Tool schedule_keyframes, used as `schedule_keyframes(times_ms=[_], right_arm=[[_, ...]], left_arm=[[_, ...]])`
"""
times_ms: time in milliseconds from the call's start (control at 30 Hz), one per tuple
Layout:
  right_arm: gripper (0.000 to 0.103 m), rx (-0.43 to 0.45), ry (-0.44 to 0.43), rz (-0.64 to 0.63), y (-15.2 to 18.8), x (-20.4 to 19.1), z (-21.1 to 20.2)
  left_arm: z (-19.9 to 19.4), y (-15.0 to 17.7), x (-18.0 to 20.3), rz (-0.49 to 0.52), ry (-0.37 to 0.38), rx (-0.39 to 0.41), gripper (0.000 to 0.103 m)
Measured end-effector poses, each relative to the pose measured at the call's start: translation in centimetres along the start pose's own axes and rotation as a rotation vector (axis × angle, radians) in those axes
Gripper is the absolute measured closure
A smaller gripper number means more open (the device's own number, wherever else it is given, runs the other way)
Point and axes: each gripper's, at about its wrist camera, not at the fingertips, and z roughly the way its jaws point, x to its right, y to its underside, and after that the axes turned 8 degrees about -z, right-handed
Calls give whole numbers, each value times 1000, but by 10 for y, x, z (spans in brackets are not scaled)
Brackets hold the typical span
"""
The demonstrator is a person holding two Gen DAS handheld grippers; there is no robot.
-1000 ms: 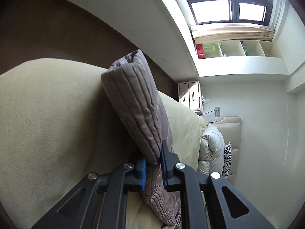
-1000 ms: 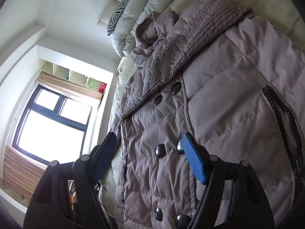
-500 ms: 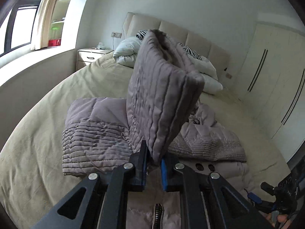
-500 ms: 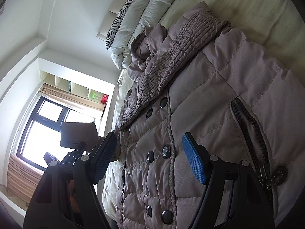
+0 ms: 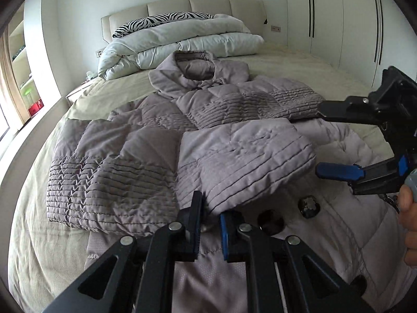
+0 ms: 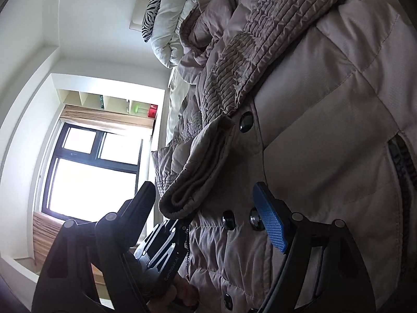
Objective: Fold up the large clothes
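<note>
A mauve quilted puffer coat lies spread front-up on the bed, hood toward the pillows. Its left sleeve is folded across the coat's front, the cuff lying by the dark buttons. My left gripper stands at the cuff's edge with its jaws slightly parted; the fabric no longer looks pinched. My right gripper is open and empty, hovering over the coat's front; it also shows in the left wrist view at the right. The folded cuff sits between its fingers' line of sight.
The bed has a beige sheet. A rolled white duvet and zebra pillow lie at the headboard. White wardrobes stand on the right, a window and shelves on the left.
My left gripper has swung the sleeve down from upright and laid it across the coat's front, and its jaws have eased apart. My right gripper has stayed open, shifting slightly over the coat.
</note>
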Motion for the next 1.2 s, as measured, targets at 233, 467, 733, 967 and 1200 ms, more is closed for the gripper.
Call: schedule_keyframes(times_ms=[233, 467, 733, 967, 1200], right_arm=[[29, -89, -60, 109, -27, 3, 63], [83, -126, 63, -85, -49, -56, 74], [85, 5, -71, -241, -108, -181, 44], [85, 109, -161, -380, -157, -278, 10], [85, 133, -201, -429, -161, -315, -21]], left_arm=[[-4, 0, -2, -3, 2, 10, 90], [-20, -3, -30, -136, 38, 60, 49], [-42, -6, -99, -364, -5, 138, 28], [-5, -19, -164, -603, -22, 84, 28], [42, -45, -196, -711, -29, 39, 30]])
